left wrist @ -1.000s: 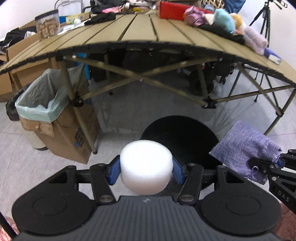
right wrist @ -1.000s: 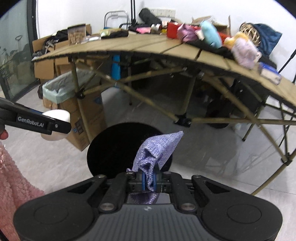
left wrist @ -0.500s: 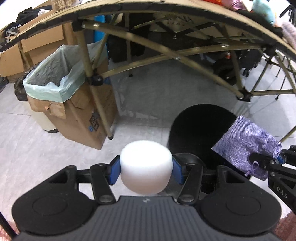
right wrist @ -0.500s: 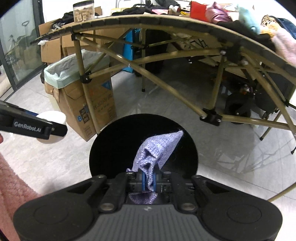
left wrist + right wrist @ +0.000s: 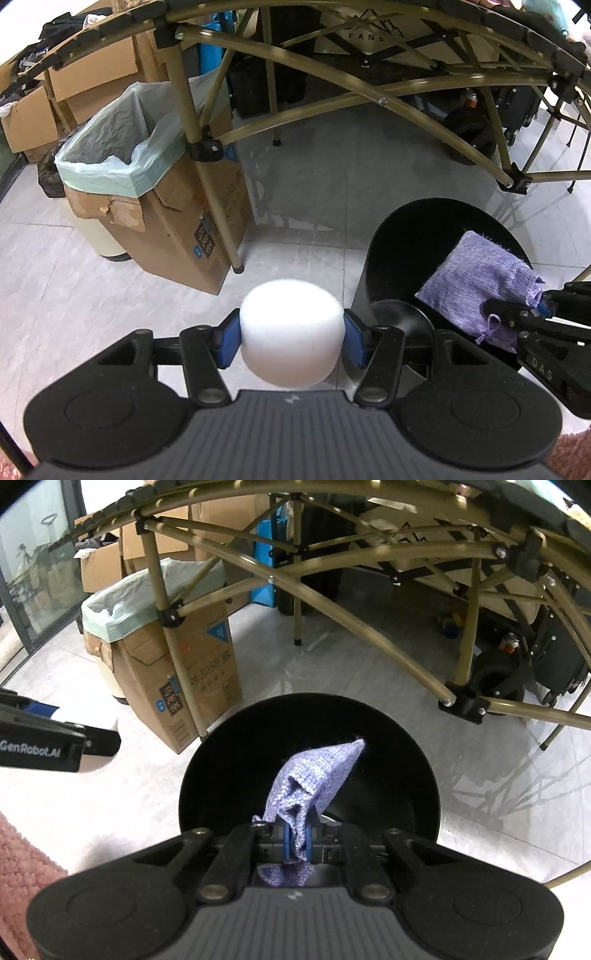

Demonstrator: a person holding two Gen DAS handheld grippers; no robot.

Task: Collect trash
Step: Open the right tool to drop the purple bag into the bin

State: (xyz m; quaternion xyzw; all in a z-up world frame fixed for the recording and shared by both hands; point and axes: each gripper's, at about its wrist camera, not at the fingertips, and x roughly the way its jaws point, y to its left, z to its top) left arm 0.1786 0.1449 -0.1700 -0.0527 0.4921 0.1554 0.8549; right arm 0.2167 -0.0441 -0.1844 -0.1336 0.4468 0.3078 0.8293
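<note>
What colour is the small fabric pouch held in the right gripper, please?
Lavender purple, a woven fabric pouch; the left wrist view shows it best.

A pale grey tiled floor (image 5: 110, 295) is seen, glossy enough to reflect the frame above it. Standing on it are a black round bin (image 5: 310, 716), a cardboard box (image 5: 177, 229) lined with a pale green bag (image 5: 122, 147), and the olive metal legs of a folding table (image 5: 229, 221), one leg foot set just beside the box. Further cardboard boxes (image 5: 92, 85) and dark luggage (image 5: 513, 107) are noted on the floor behind the frame.
</note>
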